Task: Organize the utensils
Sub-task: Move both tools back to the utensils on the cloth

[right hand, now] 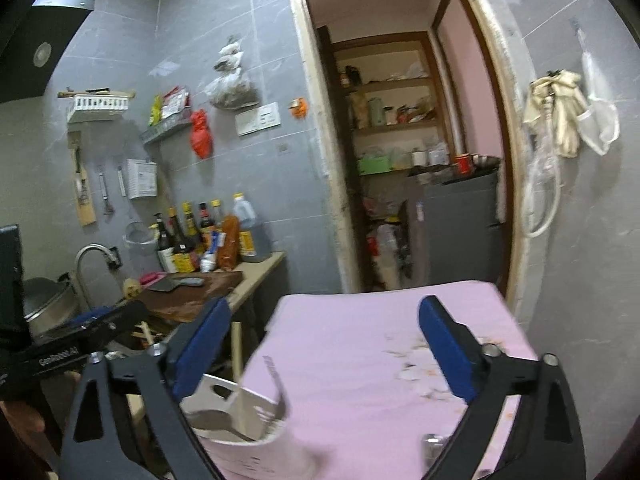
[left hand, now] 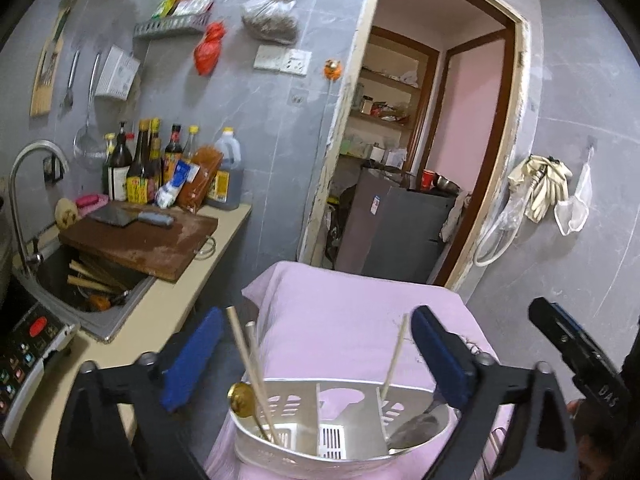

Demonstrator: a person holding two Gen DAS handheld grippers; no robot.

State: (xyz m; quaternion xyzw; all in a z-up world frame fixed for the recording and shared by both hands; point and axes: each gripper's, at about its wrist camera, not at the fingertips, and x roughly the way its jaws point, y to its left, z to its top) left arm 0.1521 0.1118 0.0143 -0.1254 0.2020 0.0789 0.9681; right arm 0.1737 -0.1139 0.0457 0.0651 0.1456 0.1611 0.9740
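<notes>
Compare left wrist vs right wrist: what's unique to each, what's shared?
Left wrist only: the white utensil holder's three compartments, chopsticks and a gold-ended utensil in the left one, nothing visible in the middle one, one chopstick and a spoon in the right one; the sink's contents; the control panel.

Right wrist only: the range hood, a metal pot.

Both: the holder on the pink cloth, cutting board with cleaver, sauce bottles, doorway. The left gripper and the right gripper are both open and empty.

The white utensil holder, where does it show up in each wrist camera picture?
Left wrist: the white utensil holder sits bottom centre on the pink cloth.
Right wrist: the holder is bottom left, blurred.
Shared landmark: the red bag hanging on the grey wall.
</notes>
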